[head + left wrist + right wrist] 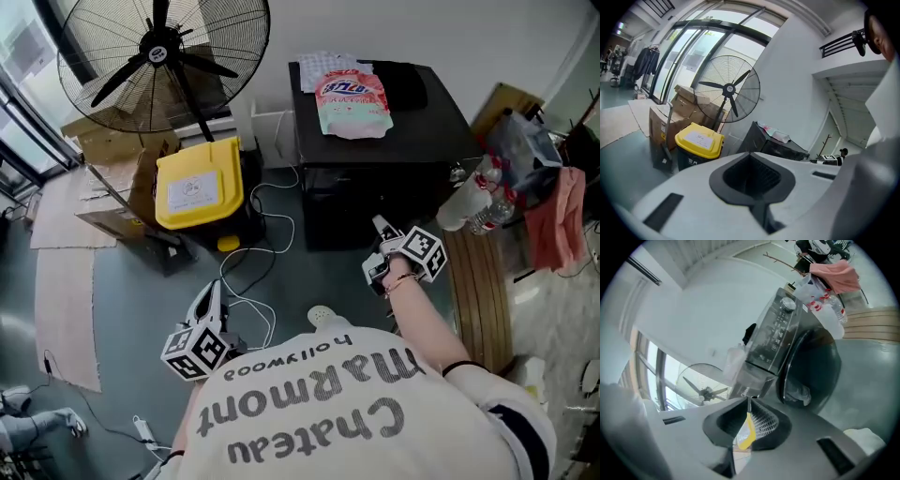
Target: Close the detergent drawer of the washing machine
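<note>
Washing machine (pixel 394 141): black box, upper centre of the head view, front facing down the frame. In the right gripper view it sits tilted, with the round door (pixel 811 366) at centre right.
Detergent drawer (pixel 754 378): at the end of the control strip, just above the claw tips in the right gripper view. Can't tell whether it is flush or sticking out.
Right claw (pixel 382 228): centre right of the head view, pointing at the machine's front, near it but not touching. The jaws are narrow, with only a thin slit left. A yellow sliver shows through the slit and nothing is gripped.
Left claw (pixel 212 292): lower left of the head view, over the floor and well apart from the machine. The jaws are together with nothing between them.
On top of the machine: a pink and white detergent bag (pixel 353 101).
Left of the machine: a yellow-lidded bin (pixel 199 183) with a big fan (pixel 159 47) above it in the frame.
Floor: white cables (pixel 253 272) loop between the bin and the left claw.
Right edge: plastic bottles (pixel 478 202) and a pink cloth (pixel 558 220).
</note>
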`<state>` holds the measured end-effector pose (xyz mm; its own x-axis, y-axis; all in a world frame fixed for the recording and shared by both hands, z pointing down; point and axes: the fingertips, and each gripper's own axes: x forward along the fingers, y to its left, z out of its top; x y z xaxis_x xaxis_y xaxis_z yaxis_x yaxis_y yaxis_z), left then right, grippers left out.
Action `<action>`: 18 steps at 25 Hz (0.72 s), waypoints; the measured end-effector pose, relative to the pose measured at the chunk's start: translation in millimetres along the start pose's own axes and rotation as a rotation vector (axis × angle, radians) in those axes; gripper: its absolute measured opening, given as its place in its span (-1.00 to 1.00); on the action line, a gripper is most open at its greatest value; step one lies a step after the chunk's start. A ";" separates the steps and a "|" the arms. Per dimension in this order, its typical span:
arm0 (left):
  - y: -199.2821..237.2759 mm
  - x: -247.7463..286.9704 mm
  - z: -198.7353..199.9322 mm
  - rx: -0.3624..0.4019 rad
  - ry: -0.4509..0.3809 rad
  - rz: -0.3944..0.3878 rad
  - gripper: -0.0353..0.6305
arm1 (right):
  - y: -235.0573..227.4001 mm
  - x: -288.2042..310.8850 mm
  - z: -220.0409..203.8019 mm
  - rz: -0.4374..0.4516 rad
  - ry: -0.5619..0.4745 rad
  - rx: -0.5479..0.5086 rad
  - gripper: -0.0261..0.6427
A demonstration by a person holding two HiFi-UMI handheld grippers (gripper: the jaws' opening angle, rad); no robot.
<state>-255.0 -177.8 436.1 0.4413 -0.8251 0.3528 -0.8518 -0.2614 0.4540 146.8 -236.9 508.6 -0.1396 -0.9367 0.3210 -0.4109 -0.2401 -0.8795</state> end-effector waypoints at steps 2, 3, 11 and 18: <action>-10.5 -6.9 -4.9 0.021 0.008 -0.043 -0.87 | 26.6 -23.6 0.1 0.103 -0.032 -0.066 -0.80; -14.8 -10.5 -7.2 0.032 0.013 -0.062 -0.87 | 40.9 -36.7 0.6 0.157 -0.054 -0.112 -0.81; -26.8 -32.0 -23.0 0.045 0.022 -0.125 -0.87 | 100.9 -126.7 0.4 0.181 -0.168 -0.477 -0.82; -49.7 -38.7 -11.1 0.051 -0.025 -0.169 -0.87 | 132.4 -157.1 -6.8 0.112 -0.170 -0.750 -0.82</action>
<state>-226.6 -127.2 409.0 0.5724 -0.7795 0.2544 -0.7798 -0.4216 0.4628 108.2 -119.8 344.1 -0.1009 -0.9860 0.1325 -0.9109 0.0380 -0.4108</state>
